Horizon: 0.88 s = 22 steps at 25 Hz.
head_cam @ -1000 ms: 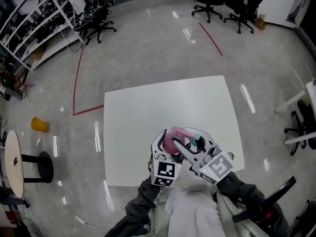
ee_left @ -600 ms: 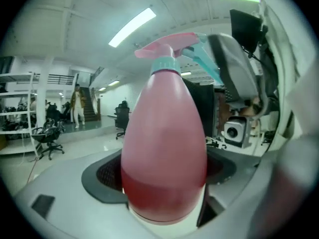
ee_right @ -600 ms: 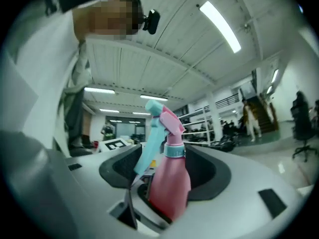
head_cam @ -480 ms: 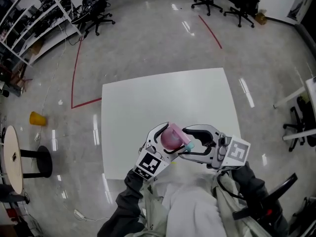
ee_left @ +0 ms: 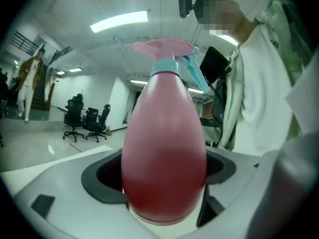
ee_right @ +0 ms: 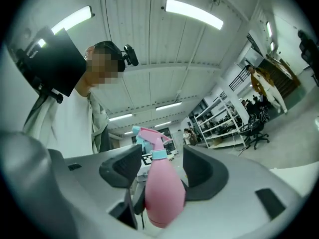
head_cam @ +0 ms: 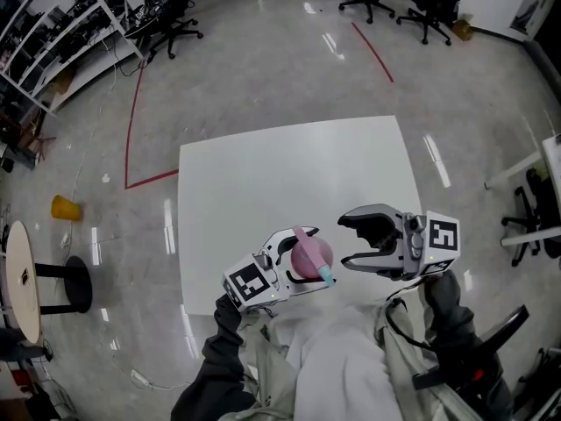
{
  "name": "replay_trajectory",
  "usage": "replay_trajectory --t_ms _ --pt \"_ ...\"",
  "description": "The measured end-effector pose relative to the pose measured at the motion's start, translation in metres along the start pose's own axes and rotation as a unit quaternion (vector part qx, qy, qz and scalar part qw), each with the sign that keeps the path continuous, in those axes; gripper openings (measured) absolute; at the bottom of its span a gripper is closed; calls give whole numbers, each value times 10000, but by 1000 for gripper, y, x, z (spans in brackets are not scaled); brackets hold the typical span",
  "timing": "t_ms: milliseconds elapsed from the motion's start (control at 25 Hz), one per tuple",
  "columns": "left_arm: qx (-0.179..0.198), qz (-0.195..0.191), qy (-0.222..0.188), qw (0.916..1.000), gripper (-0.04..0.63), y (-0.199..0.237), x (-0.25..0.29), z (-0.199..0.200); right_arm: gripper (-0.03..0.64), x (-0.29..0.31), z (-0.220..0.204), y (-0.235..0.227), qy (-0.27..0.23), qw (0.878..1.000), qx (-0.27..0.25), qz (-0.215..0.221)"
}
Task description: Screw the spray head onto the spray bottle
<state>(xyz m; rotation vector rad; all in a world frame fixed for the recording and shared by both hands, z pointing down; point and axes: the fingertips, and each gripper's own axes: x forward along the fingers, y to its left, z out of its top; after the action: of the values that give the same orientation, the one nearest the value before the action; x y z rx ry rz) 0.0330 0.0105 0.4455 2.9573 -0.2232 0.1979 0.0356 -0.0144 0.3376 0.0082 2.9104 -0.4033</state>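
Both up over the table (head_cam: 263, 182): our left gripper (head_cam: 308, 257) clamps the spray bottle (ee_left: 164, 133) steady in its fingers, spray head (ee_left: 167, 54) seated, while our right gripper (head_cam: 348, 241), fingers just opened wide and empty, is likely lining up a twist.

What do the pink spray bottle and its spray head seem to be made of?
The spray bottle is probably plastic: opaque pink, smooth, with a soft sheen. The signs are its even colour, rounded moulded shape and faint highlights. The spray head also looks like moulded plastic, in pink and teal parts with a semi-gloss finish and crisp edges. Looks alone cannot confirm either.
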Motion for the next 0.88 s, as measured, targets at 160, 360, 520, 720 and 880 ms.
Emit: replay_trajectory --t_ms 160,360,520,720,880 --pt "43 -811 214 9965 446 -31 8 -3 253 28 -21 22 711 9949 -137 706" --pt "-65 -868 239 9959 446 -32 16 0 184 42 -10 31 566 9942 -300 862" --pt "-215 -250 63 9994 446 -4 5 4 123 47 -5 15 527 9960 -618 377" --pt "-187 614 131 9979 446 23 -1 2 121 48 -5 -4 561 9931 -909 -479" --pt "-189 1507 317 9879 446 44 0 -5 121 43 -5 -23 298 9828 -1057 -1487"
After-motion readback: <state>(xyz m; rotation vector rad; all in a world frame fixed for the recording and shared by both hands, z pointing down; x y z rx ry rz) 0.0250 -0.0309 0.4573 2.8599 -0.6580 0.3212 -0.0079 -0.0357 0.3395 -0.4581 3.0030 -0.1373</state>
